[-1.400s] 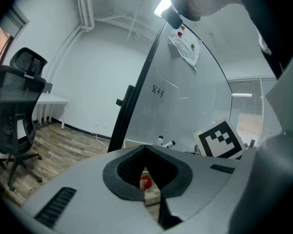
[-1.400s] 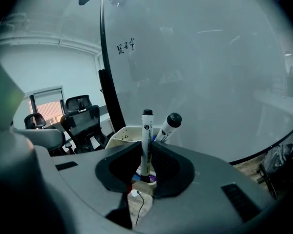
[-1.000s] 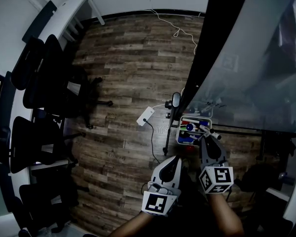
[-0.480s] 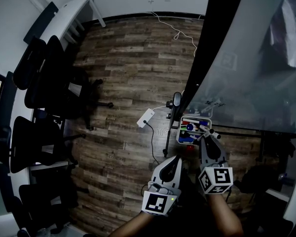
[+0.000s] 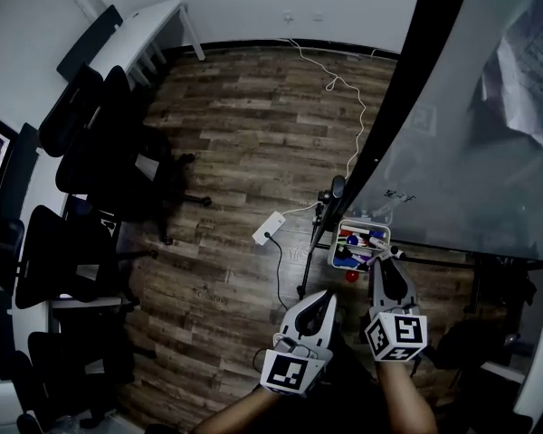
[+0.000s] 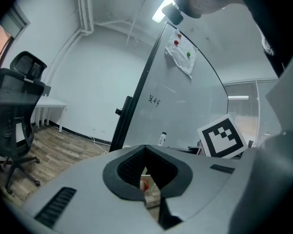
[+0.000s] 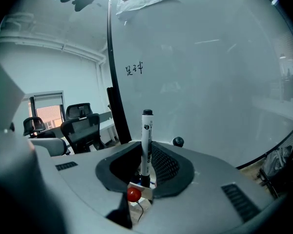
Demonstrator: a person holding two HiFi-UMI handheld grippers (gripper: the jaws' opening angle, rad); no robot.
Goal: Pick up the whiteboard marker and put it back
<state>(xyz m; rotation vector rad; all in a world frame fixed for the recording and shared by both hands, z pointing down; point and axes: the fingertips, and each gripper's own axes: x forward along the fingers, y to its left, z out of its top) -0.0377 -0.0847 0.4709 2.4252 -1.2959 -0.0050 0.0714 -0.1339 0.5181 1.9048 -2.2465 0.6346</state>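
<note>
Tongs, left (image 5: 325,297), nearest at 6 o'clock: clenched on nothing, idle beside the right pair. Right tongs (image 5: 383,262): grasping the marker (image 7: 146,135) by its lower barrel, black end up, a pad pressed on either side. The marker is thus off the tray (image 5: 333,251) and in my grip, just short of it. The tray sits at 11 o'clock from my right tongs, holding coloured pens, with a small red ball (image 5: 351,277) at its near edge. Beyond, at 1 o'clock: whiteboard (image 5: 471,152). Far off at 9 o'clock: chairs (image 5: 90,143).

Step in hand, as I judge it: pick-up done, put-back not yet made. The next move calls for advancing over the tray, laying the barrel in line with the other pens, lowering, then releasing.
</note>
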